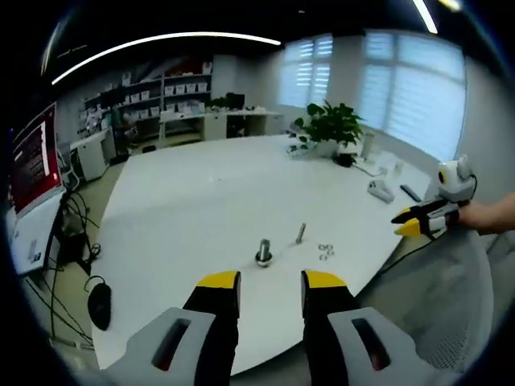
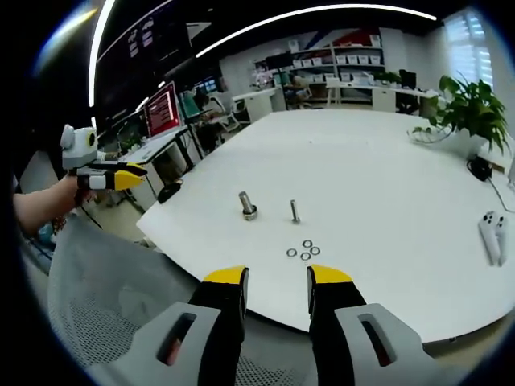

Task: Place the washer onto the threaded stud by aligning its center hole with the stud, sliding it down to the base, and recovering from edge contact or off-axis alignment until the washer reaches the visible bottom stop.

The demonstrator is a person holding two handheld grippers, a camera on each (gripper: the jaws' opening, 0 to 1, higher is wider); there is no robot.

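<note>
Lying near two studs [image 2: 294,211]: four washers [image 2: 303,249].

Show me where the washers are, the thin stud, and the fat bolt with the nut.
washers [image 2: 303,250], right gripper view, middle of the small cluster
thin stud [image 2: 294,211], right gripper view, mid-shaft
fat bolt [image 2: 247,205], right gripper view, shaft above the nut

No text, label, brand or number could be read in either view. The upright red-lit monitor screen [image 1: 34,157] far off to the left of the left gripper's jaws carried rows of pale lettering, too blurred to make out; the same red screen [image 2: 162,110] showed well ahead and to the left of the right gripper's jaws, equally unreadable. The white boxes on the far shelving unit [image 2: 354,68] bore small marks, too tiny to tell as words.
</note>
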